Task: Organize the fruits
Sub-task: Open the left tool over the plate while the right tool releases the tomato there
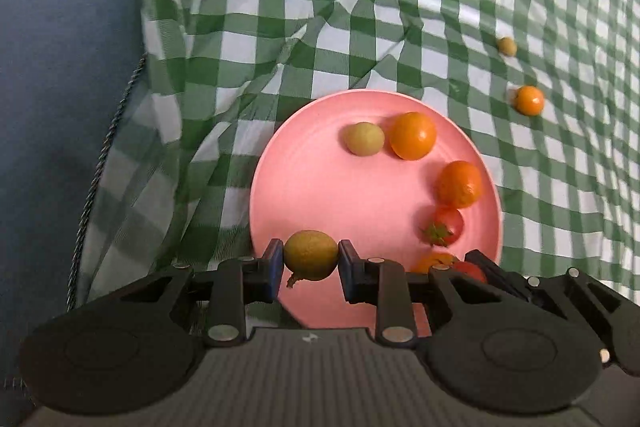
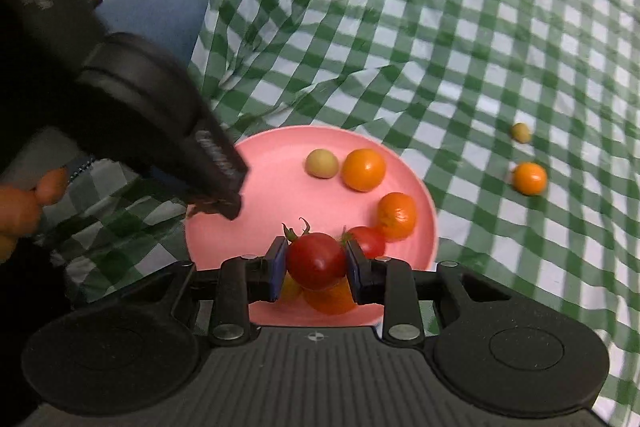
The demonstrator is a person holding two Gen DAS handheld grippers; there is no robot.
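A pink plate (image 1: 320, 187) (image 2: 272, 163) lies on the green checked cloth. My left gripper (image 1: 311, 255) is shut on a green-brown round fruit (image 1: 311, 255) over the plate's near left edge. My right gripper (image 2: 316, 261) is shut on a red tomato (image 2: 316, 259) over the plate's near edge; it shows in the left wrist view (image 1: 470, 269) at the plate's right. On the plate lie a pale green fruit (image 1: 364, 138), two oranges (image 1: 413, 135) (image 1: 459, 183) and a small tomato (image 1: 444, 226). An orange fruit (image 2: 332, 297) lies under the held tomato.
Off the plate to the right, an orange (image 1: 529, 100) (image 2: 529, 178) and a small green fruit (image 1: 507, 46) (image 2: 521, 132) lie on the wrinkled cloth (image 1: 400, 7). A blue cushion (image 1: 60, 87) borders the cloth at left. The left gripper's body (image 2: 160, 115) crosses the right wrist view.
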